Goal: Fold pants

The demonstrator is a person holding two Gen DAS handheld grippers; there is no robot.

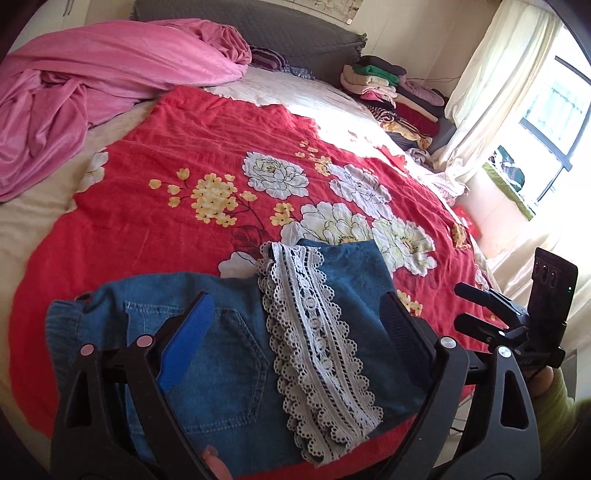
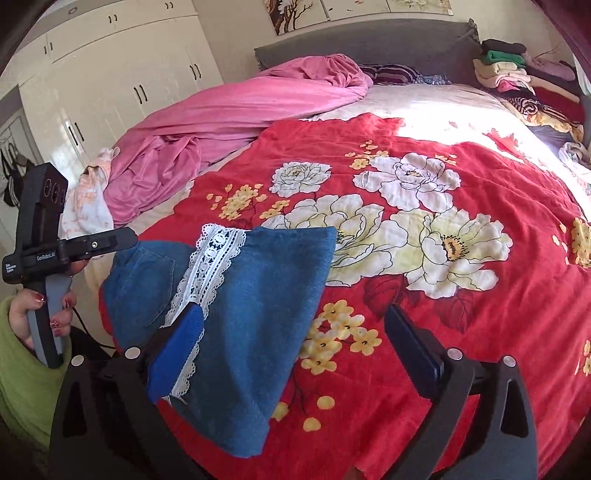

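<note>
The blue denim pants (image 1: 221,354) lie folded in a compact bundle on the red floral bedspread (image 1: 184,236), near the bed's front edge. A white lace strip (image 1: 314,332) runs over the bundle's top. My left gripper (image 1: 299,314) hovers open just above the pants, its fingers wide on either side and nothing pinched between them. My right gripper (image 2: 293,314) is open too, its blue pad (image 2: 177,350) over the lace edge of the pants (image 2: 258,288) and touching nothing I can see. Each gripper shows in the other's view: right gripper (image 1: 461,303), left gripper (image 2: 110,240).
A crumpled pink blanket (image 2: 229,110) covers the bed's far left. Stacks of folded clothes (image 1: 388,85) sit by the grey headboard (image 1: 277,26) on the right. Curtains and a window (image 1: 517,110) are to the right, white wardrobes (image 2: 110,74) to the left.
</note>
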